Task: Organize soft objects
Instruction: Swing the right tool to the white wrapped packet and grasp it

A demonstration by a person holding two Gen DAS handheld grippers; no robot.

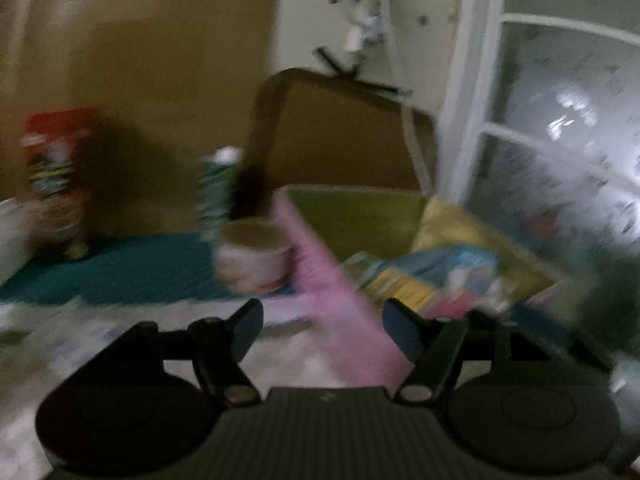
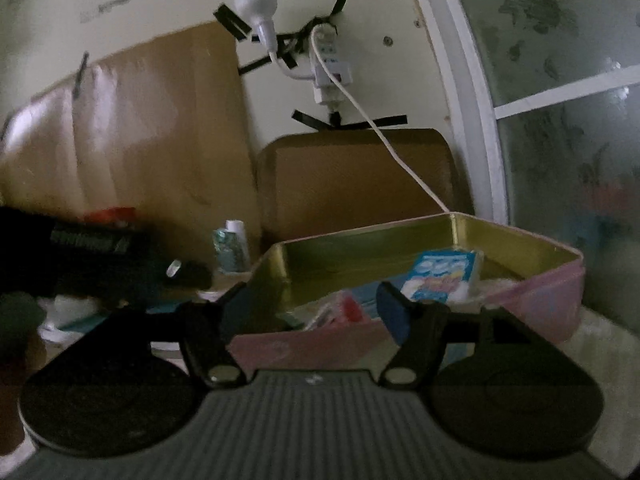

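Observation:
A pink tin box with a gold inside holds several soft packets, among them a blue and white one. In the left wrist view the box's pink wall runs between my fingers and the packets lie inside it; this view is blurred. My left gripper is open and empty at the box's near corner. My right gripper is open and empty, just in front of the box's near wall.
A paper cup, a green tube and a red snack can stand on a teal mat left of the box. Cardboard leans on the wall behind. A window is at the right.

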